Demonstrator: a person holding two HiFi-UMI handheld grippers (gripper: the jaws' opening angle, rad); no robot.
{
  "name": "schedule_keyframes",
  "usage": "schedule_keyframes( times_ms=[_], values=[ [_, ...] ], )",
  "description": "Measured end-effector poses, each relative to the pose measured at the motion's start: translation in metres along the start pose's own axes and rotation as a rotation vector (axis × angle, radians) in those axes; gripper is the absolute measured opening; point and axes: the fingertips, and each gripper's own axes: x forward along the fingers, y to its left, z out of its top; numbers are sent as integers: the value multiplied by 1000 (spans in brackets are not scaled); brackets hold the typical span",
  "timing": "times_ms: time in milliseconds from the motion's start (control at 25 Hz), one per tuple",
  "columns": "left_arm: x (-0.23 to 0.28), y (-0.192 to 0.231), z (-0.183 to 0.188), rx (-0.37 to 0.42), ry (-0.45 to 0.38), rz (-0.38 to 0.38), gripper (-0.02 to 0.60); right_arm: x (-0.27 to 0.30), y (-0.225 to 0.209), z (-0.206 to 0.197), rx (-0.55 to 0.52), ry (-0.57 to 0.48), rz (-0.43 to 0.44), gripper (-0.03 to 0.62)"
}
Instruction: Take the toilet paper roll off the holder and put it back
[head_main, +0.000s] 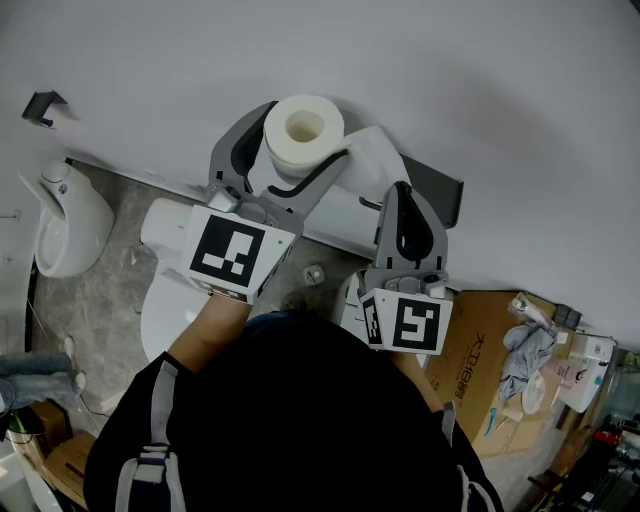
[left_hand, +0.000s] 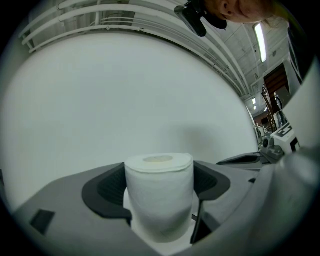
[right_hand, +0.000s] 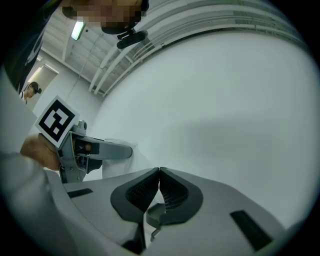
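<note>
My left hand-held gripper (left_hand: 159, 187) has its jaws spread wide round the toilet paper roll (head_main: 280, 140), with the pads pressing its sides. The roll's long axis runs crosswise to the jaws, and its hollow core end faces up at my head camera. It is white and full. A loose tail (head_main: 378, 160) trails toward my right hand-held gripper (right_hand: 159, 180), whose jaws are closed tip to tip on nothing. Beyond that gripper, a dark wall bracket (head_main: 447, 195) is half hidden.

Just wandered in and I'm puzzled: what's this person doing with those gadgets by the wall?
A person holds a gripper in each hand. The left gripper clamps a toilet paper roll, held in front of the white wall. The right gripper, beside it, is shut with nothing between its jaws.
</note>
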Motion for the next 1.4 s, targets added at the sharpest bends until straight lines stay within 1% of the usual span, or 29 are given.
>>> schedule_keyframes(
  times_ms=[160,320,920,1400],
  values=[
    [0,0,4,19,-20,-18,390,0,0,1,-3,2,-7,23],
    [2,-3,4,-7,-12,-31,390,-2,-1,1,-8,0,-21,23],
    [38,-50,16,2,-37,-132,390,-19,-43,-4,-9,7,-98,23],
    [67,-89,15,-13,-39,-224,390,-30,-73,-9,-9,14,-165,23]
  ],
)
